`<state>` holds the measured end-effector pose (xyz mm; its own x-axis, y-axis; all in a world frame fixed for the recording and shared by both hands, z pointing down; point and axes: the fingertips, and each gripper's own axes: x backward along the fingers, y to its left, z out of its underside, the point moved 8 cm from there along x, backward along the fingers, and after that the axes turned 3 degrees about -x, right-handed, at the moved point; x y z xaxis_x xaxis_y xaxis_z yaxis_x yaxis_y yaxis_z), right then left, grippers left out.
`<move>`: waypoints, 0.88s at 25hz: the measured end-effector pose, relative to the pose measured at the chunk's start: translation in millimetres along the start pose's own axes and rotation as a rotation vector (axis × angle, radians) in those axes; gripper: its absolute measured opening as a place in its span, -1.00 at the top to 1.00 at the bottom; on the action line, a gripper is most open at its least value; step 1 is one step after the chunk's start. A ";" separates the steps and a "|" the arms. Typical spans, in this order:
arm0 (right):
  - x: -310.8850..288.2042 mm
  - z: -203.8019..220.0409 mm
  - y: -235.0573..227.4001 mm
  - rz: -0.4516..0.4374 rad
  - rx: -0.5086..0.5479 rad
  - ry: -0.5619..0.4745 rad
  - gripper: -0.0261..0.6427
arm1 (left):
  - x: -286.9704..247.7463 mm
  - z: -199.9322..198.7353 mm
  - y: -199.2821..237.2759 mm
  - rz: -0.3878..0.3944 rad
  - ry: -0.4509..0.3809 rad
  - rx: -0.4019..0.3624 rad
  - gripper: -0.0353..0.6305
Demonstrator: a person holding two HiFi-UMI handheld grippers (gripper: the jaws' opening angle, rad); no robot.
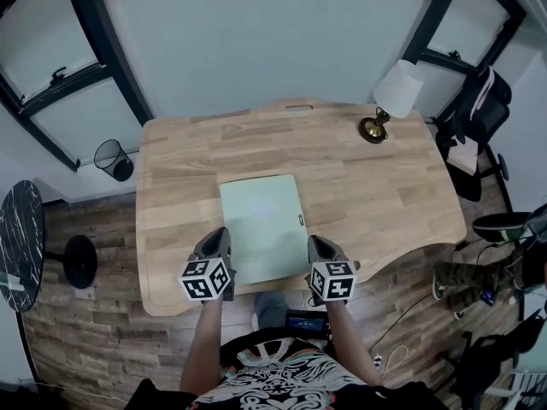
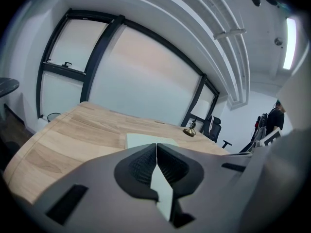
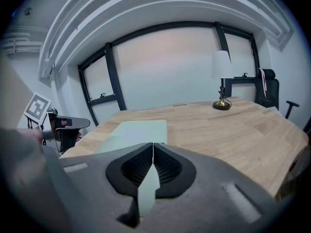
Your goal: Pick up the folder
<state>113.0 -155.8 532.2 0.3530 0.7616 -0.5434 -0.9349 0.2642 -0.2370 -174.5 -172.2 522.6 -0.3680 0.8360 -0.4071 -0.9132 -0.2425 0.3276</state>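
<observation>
lying flat, pale green rectangular folder point(image 1: 261, 227), smooth curved-edge wooden desk point(image 1: 385, 195)

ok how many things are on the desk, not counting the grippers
2. A pale green folder lies flat at the near middle of the desk. A lamp with a white shade stands at its far right corner. No others are visible in any view.

A light wooden desk point(image 1: 385, 203) carries a pale green folder point(image 1: 261, 225) lying flat near its front edge. A white-shaded lamp point(image 1: 389, 101) stands well beyond the folder, far right.
</observation>
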 end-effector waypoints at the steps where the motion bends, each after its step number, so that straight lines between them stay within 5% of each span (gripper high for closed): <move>1: -2.9 0.4 -1.8 -0.001 0.002 0.010 0.90 | -2.5 2.3 1.2 -0.004 0.008 0.002 0.87; 20: -60.9 8.7 -23.8 -0.062 -0.035 0.118 0.83 | -36.6 34.6 30.9 -0.077 0.141 0.034 0.85; 22: -65.3 9.1 -24.9 -0.070 -0.045 0.125 0.81 | -40.2 37.6 32.0 -0.071 0.156 0.044 0.54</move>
<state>112.9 -206.7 580.9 0.4215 0.6622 -0.6196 -0.9063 0.2853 -0.3117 -182.3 -195.1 581.5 -0.3284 0.7627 -0.5571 -0.9307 -0.1608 0.3285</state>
